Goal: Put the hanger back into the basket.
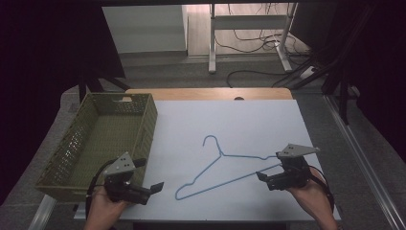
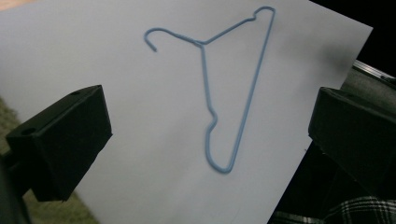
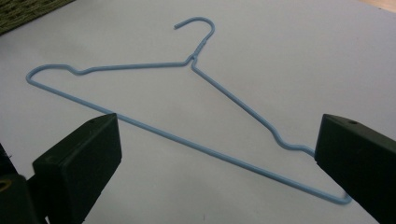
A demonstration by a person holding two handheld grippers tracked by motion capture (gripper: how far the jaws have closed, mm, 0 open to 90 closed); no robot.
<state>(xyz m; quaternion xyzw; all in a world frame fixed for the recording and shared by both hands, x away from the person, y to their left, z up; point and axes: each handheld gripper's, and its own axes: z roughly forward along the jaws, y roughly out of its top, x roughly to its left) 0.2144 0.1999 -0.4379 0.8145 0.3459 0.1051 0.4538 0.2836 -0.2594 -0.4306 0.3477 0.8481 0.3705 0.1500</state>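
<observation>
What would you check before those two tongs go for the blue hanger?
1. Left tongs open: ok, jaws wide apart in the left gripper view.
2. Right tongs open: ok.
3. Hanger lying flat and free on the white sheet: ok.
4. Right tongs lined up with the hanger's near end: ok, it lies between the jaws.
5. Green basket out of the way: ok, beside the sheet.
6. Hanger wire springy or stiff: cannot tell.

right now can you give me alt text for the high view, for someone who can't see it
A thin blue wire hanger lies flat on a white table, with a hand-held black gripper at each of its ends: the left gripper and the right gripper, both open and neither touching it. An empty green woven basket sits at the table's left edge.
</observation>
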